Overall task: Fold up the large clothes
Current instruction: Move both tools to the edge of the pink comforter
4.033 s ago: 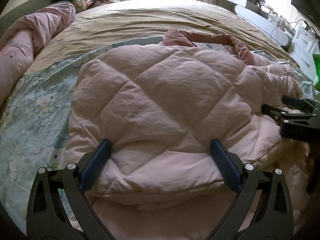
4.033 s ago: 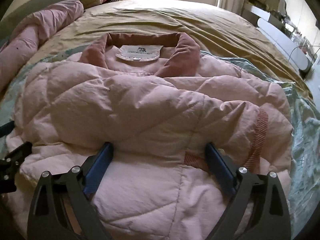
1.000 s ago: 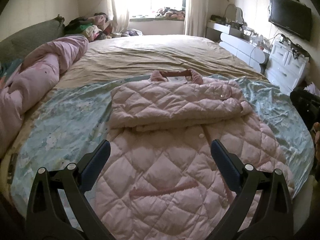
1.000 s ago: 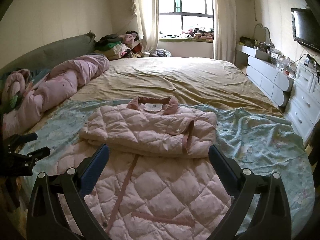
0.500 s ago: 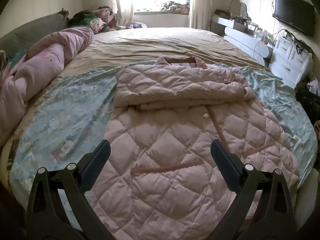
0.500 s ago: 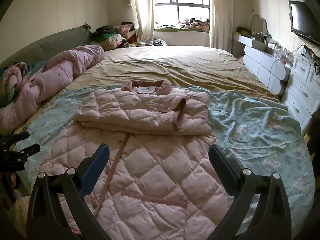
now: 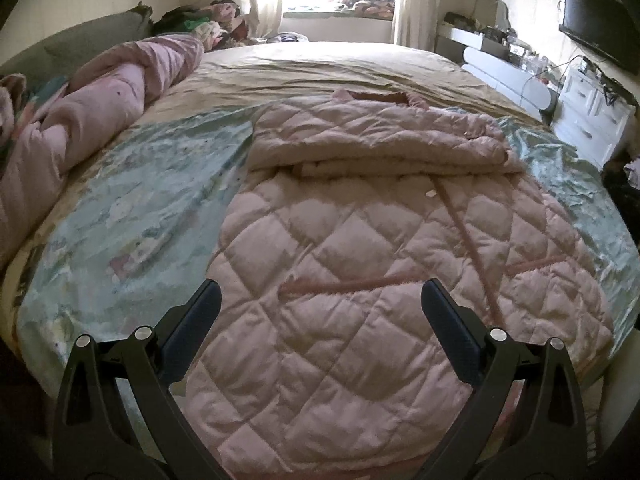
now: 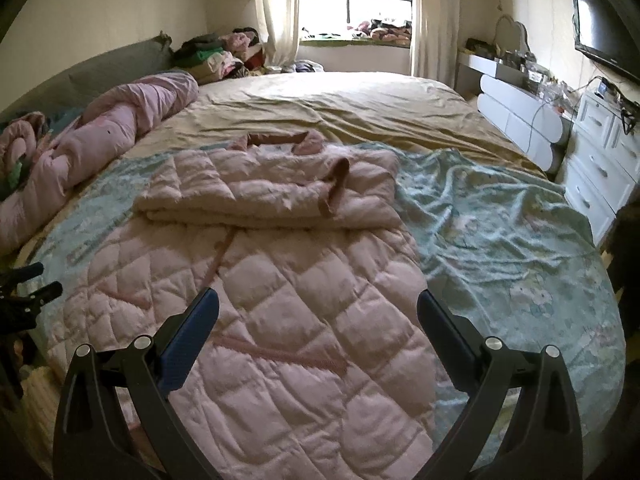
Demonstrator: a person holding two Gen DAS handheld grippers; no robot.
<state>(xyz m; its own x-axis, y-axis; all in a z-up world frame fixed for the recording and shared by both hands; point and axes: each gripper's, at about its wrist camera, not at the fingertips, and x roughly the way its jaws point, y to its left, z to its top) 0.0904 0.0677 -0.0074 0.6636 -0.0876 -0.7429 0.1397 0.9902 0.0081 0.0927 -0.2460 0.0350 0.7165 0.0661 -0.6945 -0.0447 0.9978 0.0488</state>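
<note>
A long pink quilted coat (image 7: 360,264) (image 8: 280,300) lies on the bed with its collar at the far end. Its sleeves are folded across the chest into a thick band (image 7: 376,140) (image 8: 272,192). My left gripper (image 7: 320,304) hangs open above the coat's lower left part, nothing between its fingers. My right gripper (image 8: 318,308) is open too, above the lower right part near the hem. The left gripper's fingertips (image 8: 36,280) show at the left edge of the right wrist view.
A pale green printed sheet (image 7: 132,208) (image 8: 500,232) lies under the coat on a tan bedspread (image 8: 340,104). A rolled pink duvet (image 7: 100,112) lies along the left side. White drawers (image 8: 600,152) stand at the right, a clothes pile (image 8: 216,56) by the window.
Both grippers let go of the folded sleeves and drew back from the chest toward the hem. Over the last second they dropped lower and nearer the coat's bottom half.
</note>
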